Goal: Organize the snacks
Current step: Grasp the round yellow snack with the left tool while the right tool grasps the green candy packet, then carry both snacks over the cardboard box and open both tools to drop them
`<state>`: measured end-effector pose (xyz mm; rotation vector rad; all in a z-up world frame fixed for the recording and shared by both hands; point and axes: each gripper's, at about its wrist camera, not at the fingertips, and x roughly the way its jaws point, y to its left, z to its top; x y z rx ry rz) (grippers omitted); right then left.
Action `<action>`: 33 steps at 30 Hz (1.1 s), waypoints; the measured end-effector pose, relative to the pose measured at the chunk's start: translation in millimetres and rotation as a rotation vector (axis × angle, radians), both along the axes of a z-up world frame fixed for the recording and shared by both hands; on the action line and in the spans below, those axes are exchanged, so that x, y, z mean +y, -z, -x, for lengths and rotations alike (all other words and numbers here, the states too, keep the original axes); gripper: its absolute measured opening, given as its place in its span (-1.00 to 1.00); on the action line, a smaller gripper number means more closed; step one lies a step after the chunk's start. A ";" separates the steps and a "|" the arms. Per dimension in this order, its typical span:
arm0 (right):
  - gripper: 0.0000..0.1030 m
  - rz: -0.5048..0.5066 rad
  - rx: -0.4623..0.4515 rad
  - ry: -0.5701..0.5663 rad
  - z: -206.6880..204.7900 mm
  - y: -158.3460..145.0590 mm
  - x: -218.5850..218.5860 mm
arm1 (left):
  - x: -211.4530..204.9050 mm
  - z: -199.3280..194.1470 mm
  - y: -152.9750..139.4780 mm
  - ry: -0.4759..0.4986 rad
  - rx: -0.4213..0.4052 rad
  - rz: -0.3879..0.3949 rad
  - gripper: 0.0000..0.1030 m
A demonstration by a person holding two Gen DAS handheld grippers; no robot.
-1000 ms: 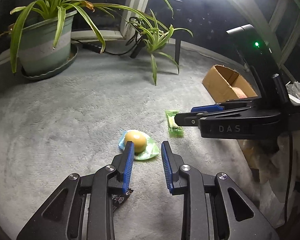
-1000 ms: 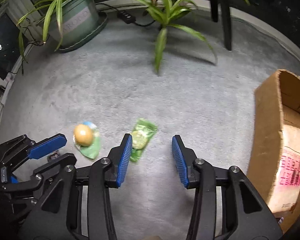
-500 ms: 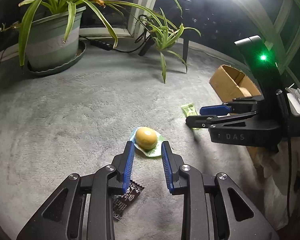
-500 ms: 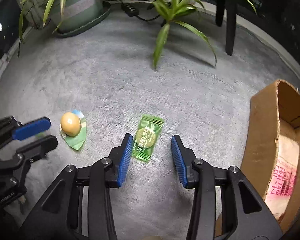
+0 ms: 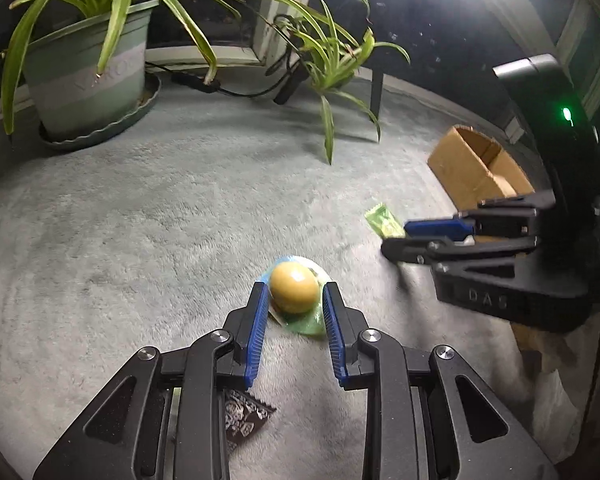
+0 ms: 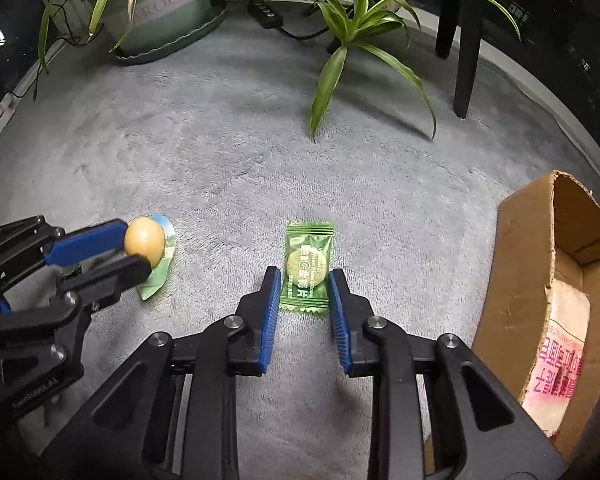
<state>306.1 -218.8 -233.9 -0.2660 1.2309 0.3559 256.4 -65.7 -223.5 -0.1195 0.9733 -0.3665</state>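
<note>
A yellow egg-shaped snack (image 5: pixel 294 286) on a green-blue wrapper lies on the grey carpet. My left gripper (image 5: pixel 294 292) has both blue pads snug against its sides. The right wrist view shows the same egg snack (image 6: pixel 144 240) pinched at the tips of the left gripper (image 6: pixel 134 250). A green candy packet (image 6: pixel 308 268) lies flat between the fingers of my right gripper (image 6: pixel 304 276). Those jaws are closing, and the pads touch the packet's long edges. In the left wrist view the right gripper (image 5: pixel 396 238) covers most of the green packet (image 5: pixel 382 220).
An open cardboard box (image 6: pixel 528 280) stands at the right, the same box (image 5: pixel 464 164) lying beyond the right gripper. A dark snack wrapper (image 5: pixel 246 416) lies under my left gripper. A large potted plant (image 5: pixel 88 80), a smaller plant (image 5: pixel 332 64), cables and a chair leg (image 6: pixel 466 60) line the far edge.
My left gripper slid forward until the egg snack sat between its fingers. My right gripper came around the green packet, which turned lengthwise between the fingers, and its jaws narrowed onto it.
</note>
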 end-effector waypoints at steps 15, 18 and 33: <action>-0.53 -0.055 -0.002 0.024 -3.8 1.0 -3.5 | -10.9 -2.5 3.9 0.030 -0.042 -0.093 -0.52; -0.53 -0.075 -0.008 0.036 -4.0 -3.3 -8.7 | -7.0 -1.3 1.0 0.017 -0.046 -0.083 -0.52; -0.53 -0.205 -0.120 0.067 30.7 -74.9 -54.2 | -18.8 23.9 -44.5 0.044 -0.123 -0.018 -0.52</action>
